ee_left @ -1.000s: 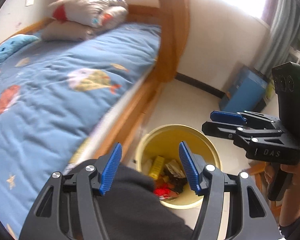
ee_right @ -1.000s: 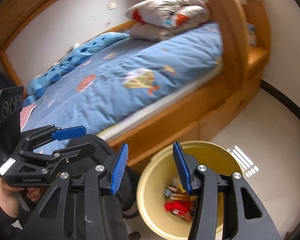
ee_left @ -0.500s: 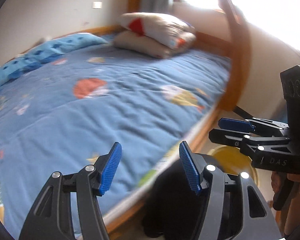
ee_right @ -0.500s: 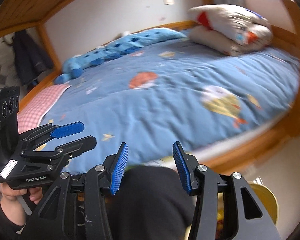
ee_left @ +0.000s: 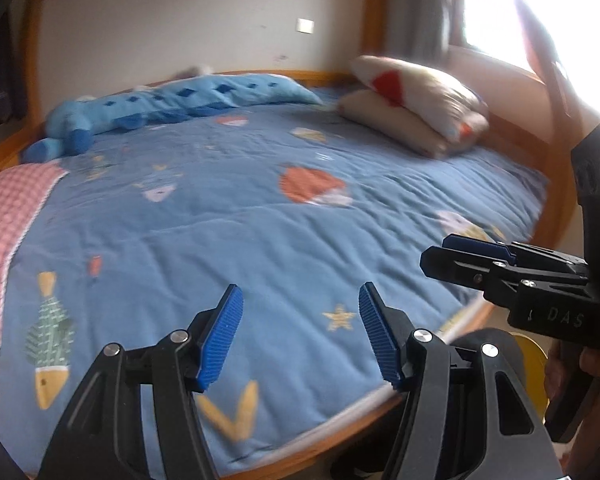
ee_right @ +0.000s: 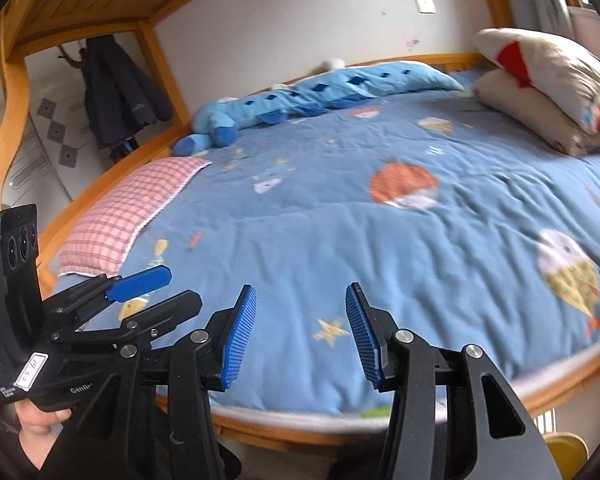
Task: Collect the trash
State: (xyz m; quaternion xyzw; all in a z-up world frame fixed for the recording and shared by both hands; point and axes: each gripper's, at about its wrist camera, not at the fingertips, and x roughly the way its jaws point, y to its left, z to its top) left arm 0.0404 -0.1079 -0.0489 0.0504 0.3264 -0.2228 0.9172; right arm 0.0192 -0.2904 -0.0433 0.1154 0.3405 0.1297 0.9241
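Observation:
My left gripper point(ee_left: 300, 300) hovers open over the near edge of a blue quilt point(ee_left: 260, 220) printed with fish, nothing between its blue pads. My right gripper point(ee_right: 300, 296) is open too and empty, just right of the left one. Each shows in the other's view: the right gripper point(ee_left: 440, 252) at the right edge, the left gripper point(ee_right: 180, 290) at the lower left. Only a sliver of the yellow trash bin point(ee_left: 534, 360) shows on the floor beside the bed, also low in the right wrist view as the bin point(ee_right: 566, 452). I see no loose trash on the quilt.
A pink checked pillow point(ee_right: 120, 216) lies at the bed's left end. A long blue plush toy point(ee_left: 160, 104) runs along the wall. Two stacked cushions point(ee_left: 420, 104) sit at the far right. The wooden bed rail point(ee_right: 300, 428) crosses the foreground; dark coats point(ee_right: 120, 92) hang at left.
Both views have swung away from the yellow bin on the floor, up and across onto the bed. The bin has slid to the lower right corner. Both grippers stay open and empty.

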